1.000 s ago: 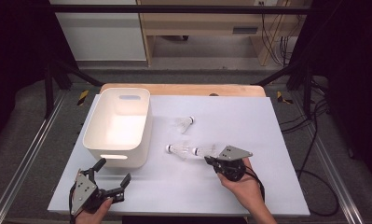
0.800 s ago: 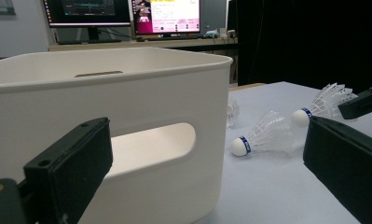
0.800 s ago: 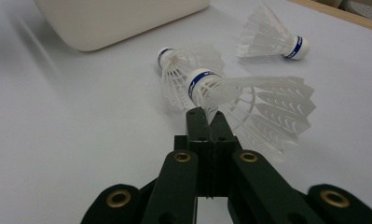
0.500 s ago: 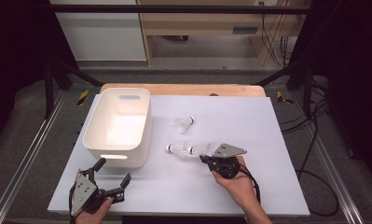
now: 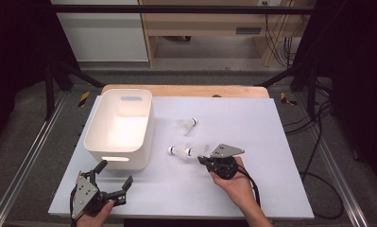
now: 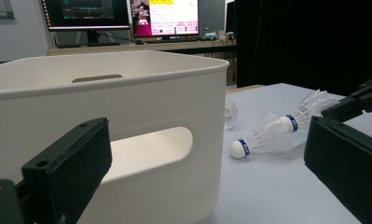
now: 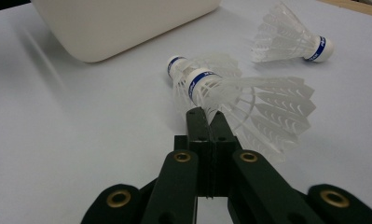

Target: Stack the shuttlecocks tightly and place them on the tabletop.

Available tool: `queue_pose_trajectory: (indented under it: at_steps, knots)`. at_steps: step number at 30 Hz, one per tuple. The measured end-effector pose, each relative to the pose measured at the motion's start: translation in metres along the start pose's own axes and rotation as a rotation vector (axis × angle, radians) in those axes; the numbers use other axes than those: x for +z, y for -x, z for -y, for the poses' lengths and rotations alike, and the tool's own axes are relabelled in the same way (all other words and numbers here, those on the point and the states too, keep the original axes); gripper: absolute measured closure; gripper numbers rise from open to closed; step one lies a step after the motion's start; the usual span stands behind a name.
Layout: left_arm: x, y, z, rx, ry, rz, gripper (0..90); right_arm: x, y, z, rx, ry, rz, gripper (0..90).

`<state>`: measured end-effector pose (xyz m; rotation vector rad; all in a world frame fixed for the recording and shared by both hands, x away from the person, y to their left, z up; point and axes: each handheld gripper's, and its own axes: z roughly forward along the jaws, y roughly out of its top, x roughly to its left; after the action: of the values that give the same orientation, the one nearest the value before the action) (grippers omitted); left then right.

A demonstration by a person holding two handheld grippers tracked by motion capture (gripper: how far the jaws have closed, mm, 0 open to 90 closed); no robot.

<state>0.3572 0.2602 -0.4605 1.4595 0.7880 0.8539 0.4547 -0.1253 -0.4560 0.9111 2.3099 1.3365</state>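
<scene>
A: Where was the right gripper (image 5: 206, 160)?

B: Near the middle of the white surface (image 5: 271, 142), just right of the pair of shuttlecocks (image 5: 188, 151). Its fingers (image 7: 207, 122) were pressed flat together, their tips at the feathers of the nearer shuttlecock (image 7: 249, 100). Whether any feather was pinched between them, I couldn't tell.

A: And the pair itself?

B: Two shuttlecocks lay nested, one cork pushed into the other's skirt, on their side just right of the white bin (image 5: 120, 127). A third shuttlecock (image 5: 188, 125) lay alone farther back, well apart from the fingers.

A: The left gripper (image 5: 113, 180)?

B: Low at the near left corner of the surface, just in front of the bin's near wall. Its fingers (image 6: 67, 163) stood wide apart with nothing between them, facing the bin's handle slot.
</scene>
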Motion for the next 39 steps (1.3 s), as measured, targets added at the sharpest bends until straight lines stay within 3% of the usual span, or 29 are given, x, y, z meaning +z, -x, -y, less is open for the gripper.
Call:
queue_pose_trajectory:
  at_steps: [18, 39]
  knots:
    - [0.001, 0.001, 0.0, -0.002, -0.002, 0.005, 0.9, 0.011, 0.001, 0.0, 0.018, -0.026, 0.01, 90.0]
    - [0.002, 0.002, 0.0, -0.003, -0.003, 0.012, 0.9, 0.046, -0.004, -0.008, 0.022, -0.048, -0.021, 90.0]
